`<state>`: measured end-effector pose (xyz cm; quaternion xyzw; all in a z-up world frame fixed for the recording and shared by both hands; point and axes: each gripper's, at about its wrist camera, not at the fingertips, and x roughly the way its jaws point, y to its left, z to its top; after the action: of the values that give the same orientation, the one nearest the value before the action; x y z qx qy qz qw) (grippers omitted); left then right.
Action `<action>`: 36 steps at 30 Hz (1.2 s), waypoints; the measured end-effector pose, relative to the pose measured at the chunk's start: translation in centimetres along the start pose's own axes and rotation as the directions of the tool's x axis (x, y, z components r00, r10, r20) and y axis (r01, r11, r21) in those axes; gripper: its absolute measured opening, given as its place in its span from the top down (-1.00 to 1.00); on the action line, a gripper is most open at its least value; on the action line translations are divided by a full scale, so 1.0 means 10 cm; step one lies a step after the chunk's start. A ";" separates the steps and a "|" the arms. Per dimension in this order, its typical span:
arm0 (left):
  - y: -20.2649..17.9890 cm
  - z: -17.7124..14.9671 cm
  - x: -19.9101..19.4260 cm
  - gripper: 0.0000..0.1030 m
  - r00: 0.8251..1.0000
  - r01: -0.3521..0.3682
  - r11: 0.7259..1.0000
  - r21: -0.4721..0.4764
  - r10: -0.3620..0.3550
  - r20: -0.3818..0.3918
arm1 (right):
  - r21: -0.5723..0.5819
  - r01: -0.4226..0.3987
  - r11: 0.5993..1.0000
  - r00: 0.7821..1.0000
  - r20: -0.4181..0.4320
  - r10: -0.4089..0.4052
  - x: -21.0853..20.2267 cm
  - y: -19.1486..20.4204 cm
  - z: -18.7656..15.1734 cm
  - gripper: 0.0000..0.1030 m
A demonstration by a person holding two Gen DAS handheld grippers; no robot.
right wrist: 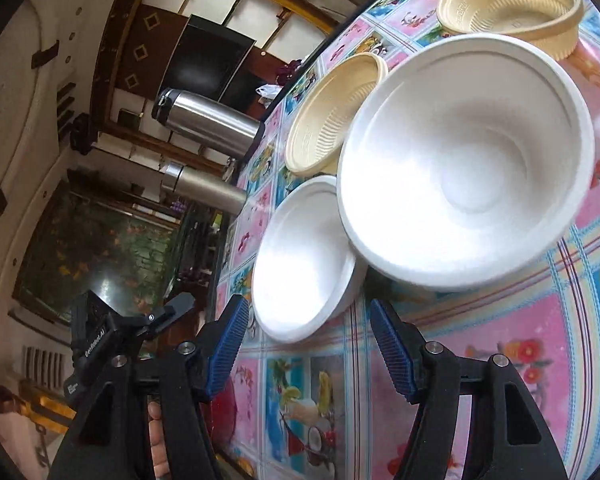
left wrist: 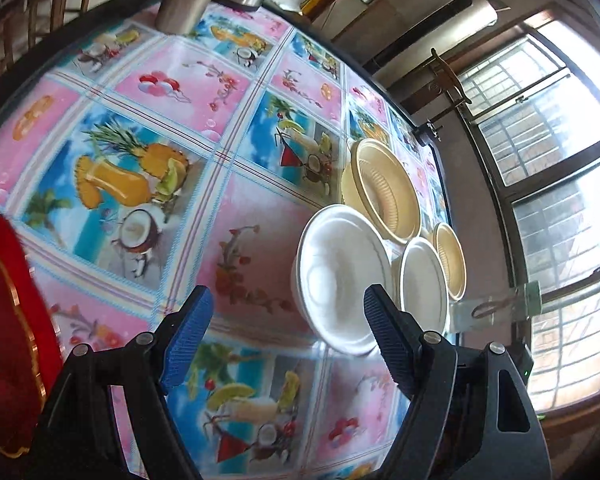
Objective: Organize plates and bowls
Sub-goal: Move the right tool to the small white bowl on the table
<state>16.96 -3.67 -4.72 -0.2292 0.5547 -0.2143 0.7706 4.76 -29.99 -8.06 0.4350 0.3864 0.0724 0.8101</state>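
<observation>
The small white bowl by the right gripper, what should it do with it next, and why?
Probably ease the right gripper forward and close on the rim of the small white bowl. Its fingers stand open and empty just short of that rim, and the big white bowl sits right beside it, so white could nest with white.

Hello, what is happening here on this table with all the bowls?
A person holds two tongs over a fruit-patterned tablecloth, sorting disposable bowls. Both the left tongs and the right tongs are open and hold nothing. Two white bowls and two tan bowls sit close together, not yet stacked.
</observation>
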 end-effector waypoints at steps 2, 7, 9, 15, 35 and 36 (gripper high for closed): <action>0.00 0.08 0.08 -0.51 1.000 0.016 1.000 -0.015 -0.016 -0.002 | 0.020 -0.001 1.000 1.000 0.003 0.001 0.03 -0.01 0.01 -0.29; -0.04 0.14 0.21 -0.51 0.999 0.031 0.999 -0.013 -0.031 -0.015 | 0.041 -0.006 0.999 1.000 0.007 0.006 0.12 -0.11 0.05 -0.29; -0.07 0.15 0.25 -0.51 0.999 0.040 0.999 -0.006 -0.040 -0.023 | 0.048 -0.016 0.999 1.000 0.020 0.015 0.10 -0.14 0.05 -0.29; -0.13 0.17 0.42 -0.51 0.998 0.040 0.999 0.002 -0.039 -0.045 | 0.023 -0.033 0.999 0.999 0.034 0.032 0.06 -0.12 0.03 -0.29; -0.18 0.13 0.54 -0.48 0.999 0.034 0.998 0.045 -0.033 -0.020 | 0.055 -0.027 0.998 0.996 0.084 0.022 0.01 -0.18 0.04 -0.09; -0.18 0.12 0.54 -0.42 0.999 0.032 0.998 0.051 -0.031 -0.015 | 0.056 -0.024 0.998 0.996 0.082 0.019 0.02 -0.17 0.04 -0.07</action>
<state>19.57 -8.14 -7.42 -0.2163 0.5510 -0.2422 0.7688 4.83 -31.24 -9.37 0.4646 0.3503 0.0524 0.8116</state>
